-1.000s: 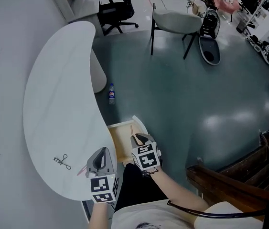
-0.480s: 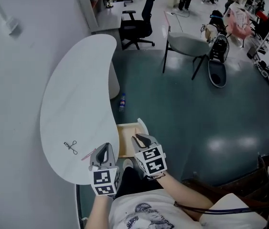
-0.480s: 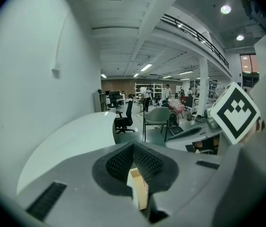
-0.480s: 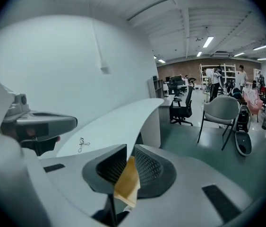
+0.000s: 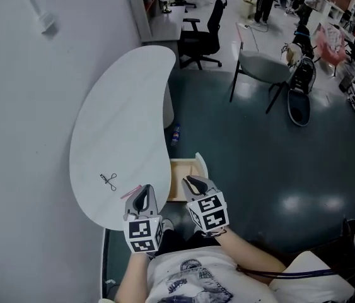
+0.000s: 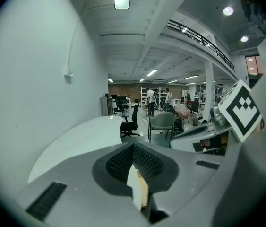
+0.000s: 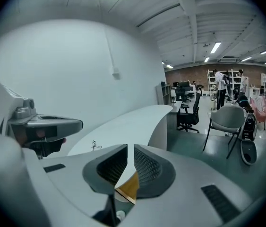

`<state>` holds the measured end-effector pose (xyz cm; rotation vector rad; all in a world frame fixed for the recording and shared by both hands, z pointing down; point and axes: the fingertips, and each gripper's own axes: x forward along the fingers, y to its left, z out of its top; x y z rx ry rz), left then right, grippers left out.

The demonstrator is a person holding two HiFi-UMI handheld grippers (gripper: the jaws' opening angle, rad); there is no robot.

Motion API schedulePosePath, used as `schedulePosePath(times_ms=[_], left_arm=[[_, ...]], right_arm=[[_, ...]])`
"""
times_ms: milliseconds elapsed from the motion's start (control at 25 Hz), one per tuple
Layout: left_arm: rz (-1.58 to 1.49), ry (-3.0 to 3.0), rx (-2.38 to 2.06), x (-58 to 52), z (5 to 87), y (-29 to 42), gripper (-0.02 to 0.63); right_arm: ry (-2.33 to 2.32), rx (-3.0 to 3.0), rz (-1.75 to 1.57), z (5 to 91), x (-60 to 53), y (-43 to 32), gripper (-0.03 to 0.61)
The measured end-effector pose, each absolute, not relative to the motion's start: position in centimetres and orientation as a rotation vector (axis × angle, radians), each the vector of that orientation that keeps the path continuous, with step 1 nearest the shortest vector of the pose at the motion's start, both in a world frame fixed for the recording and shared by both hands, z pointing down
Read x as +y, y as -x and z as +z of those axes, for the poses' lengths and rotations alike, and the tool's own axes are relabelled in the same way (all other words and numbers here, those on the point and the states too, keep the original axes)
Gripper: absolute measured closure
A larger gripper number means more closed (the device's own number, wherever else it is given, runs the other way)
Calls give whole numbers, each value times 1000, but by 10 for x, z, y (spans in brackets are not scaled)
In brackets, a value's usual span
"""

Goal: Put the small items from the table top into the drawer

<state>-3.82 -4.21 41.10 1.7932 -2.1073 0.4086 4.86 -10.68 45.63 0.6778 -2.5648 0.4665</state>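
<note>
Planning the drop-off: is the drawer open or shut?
Open: the drawer sticks out past the table edge, its wooden inside showing.

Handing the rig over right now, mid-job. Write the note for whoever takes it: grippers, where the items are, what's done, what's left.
Left gripper: jaws together, empty, held at the near end of the white table.
Right gripper: jaws a slit apart, empty, held by the open drawer.
Items: a small wire clip and a pink stick lie on the table's near end, the stick right by the left gripper.
Drawer: pulled open beside the table; its contents cannot be made out.
Done: drawer is open.
Left: move the clip and the pink stick into the drawer.
</note>
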Motion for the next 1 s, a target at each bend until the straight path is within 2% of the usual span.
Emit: schedulePosePath(times_ms=[320,1000], left_arm=[[398,-1820,-2159,-9,381,78,594],[301,-1816,-2234,81,349,192,594]], right_arm=[[-690,-2638,400,408,-78,-17,535],[-660,-2699,296,374,14,98,551]])
